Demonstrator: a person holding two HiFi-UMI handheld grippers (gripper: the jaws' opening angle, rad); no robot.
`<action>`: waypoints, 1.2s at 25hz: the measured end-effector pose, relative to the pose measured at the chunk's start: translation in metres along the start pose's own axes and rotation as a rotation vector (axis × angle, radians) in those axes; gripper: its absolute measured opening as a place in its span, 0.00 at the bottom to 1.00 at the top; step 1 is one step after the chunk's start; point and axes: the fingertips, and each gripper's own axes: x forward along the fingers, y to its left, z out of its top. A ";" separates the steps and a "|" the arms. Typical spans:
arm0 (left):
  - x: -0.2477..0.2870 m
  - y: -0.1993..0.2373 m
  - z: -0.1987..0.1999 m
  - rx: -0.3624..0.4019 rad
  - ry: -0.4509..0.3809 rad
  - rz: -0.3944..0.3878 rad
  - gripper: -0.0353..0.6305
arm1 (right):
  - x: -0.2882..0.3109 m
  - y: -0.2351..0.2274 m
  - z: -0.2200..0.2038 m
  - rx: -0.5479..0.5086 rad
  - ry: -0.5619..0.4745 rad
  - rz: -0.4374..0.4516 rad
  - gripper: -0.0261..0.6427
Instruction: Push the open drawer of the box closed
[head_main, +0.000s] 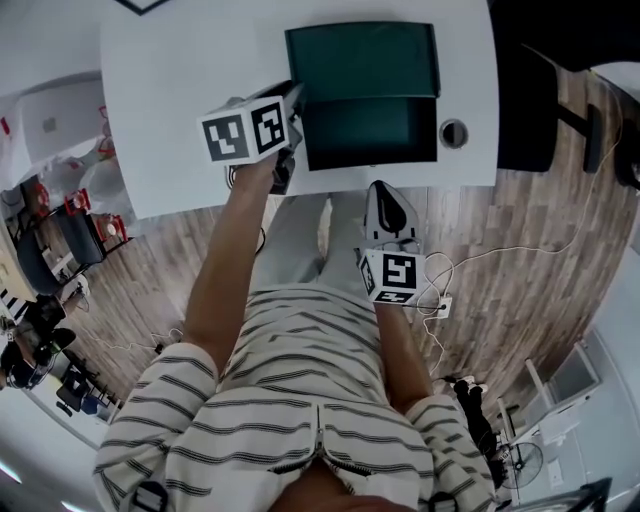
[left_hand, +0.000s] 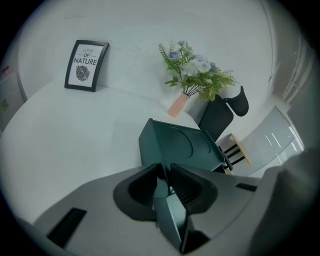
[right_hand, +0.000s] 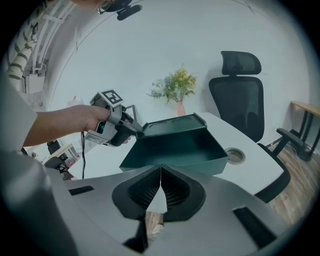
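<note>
The dark green box (head_main: 360, 60) sits at the upper middle of the head view on the white table (head_main: 180, 80). Its drawer (head_main: 370, 130) stands pulled out toward the lower edge of the tabletop, and the inside shows bare.

The left gripper (head_main: 293, 108) is at the drawer's left corner, where the drawer meets the box. In its own view the drawer's thin side wall runs straight between the two fingers (left_hand: 192, 187). They have closed in on it and seem to pinch it, though a thin bright sliver beside the right one leaves the contact a little unsure.

The right gripper (head_main: 386, 192) hangs below the table's near edge in the head view, tips toward the drawer front and apart from it. Its fingers (right_hand: 175, 187) meet at the tips and hold nothing.

A round grommet (head_main: 453, 133) lies just right of the drawer. A framed print (left_hand: 86, 66) and a vase of flowers (left_hand: 195, 75) stand farther back.
</note>
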 end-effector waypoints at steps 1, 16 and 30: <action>0.000 0.000 0.000 0.004 0.002 0.005 0.18 | 0.001 -0.001 -0.003 0.002 0.009 -0.002 0.06; 0.002 -0.002 -0.001 0.010 0.020 -0.010 0.19 | 0.029 -0.014 -0.025 0.002 0.105 0.002 0.12; 0.002 -0.004 -0.003 -0.010 0.013 -0.021 0.19 | 0.047 -0.021 -0.040 0.014 0.152 -0.007 0.19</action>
